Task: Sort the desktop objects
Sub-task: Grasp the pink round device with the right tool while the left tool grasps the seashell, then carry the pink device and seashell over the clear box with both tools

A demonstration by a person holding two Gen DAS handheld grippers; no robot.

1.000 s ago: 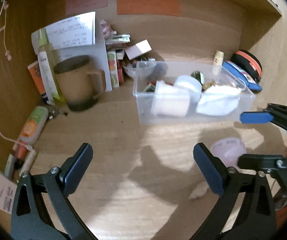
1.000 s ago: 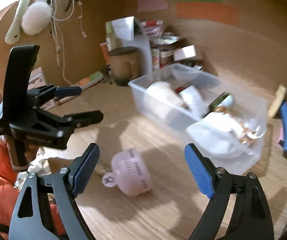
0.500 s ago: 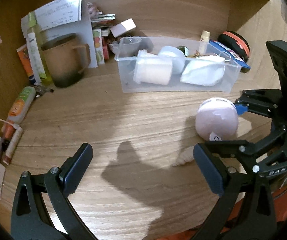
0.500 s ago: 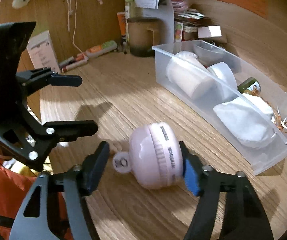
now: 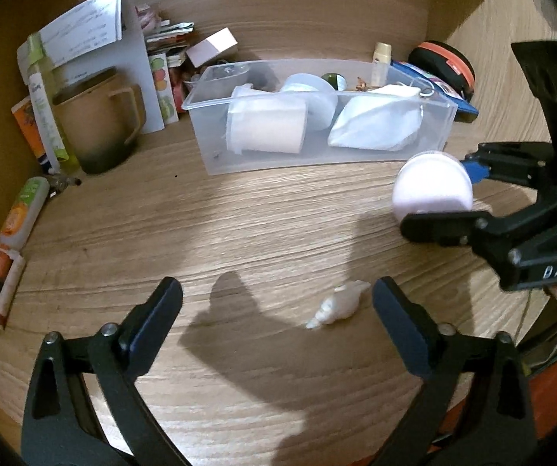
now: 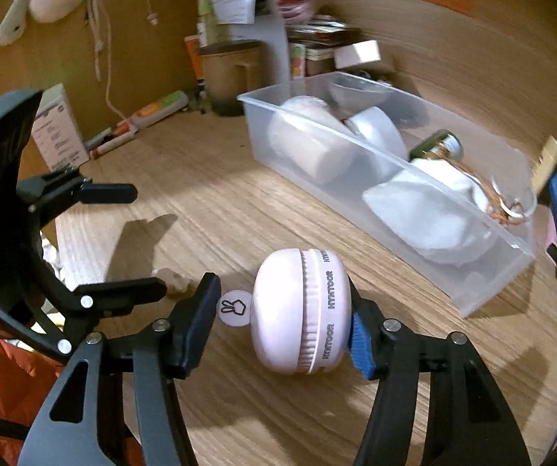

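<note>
Our right gripper (image 6: 284,328) pinches the pink round case (image 6: 301,308) lower centre, the clear bin (image 6: 484,229) upper right; our left gripper (image 5: 278,310) gapes over bare desk (image 5: 200,233).

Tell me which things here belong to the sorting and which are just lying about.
In the job:
- pink round case, held in the right claw
- clear bin, already holding white items
- white shell on the desk, in front of the open left claw

Lying about:
- brown mug
- papers behind it
- orange-rimmed black case
</note>
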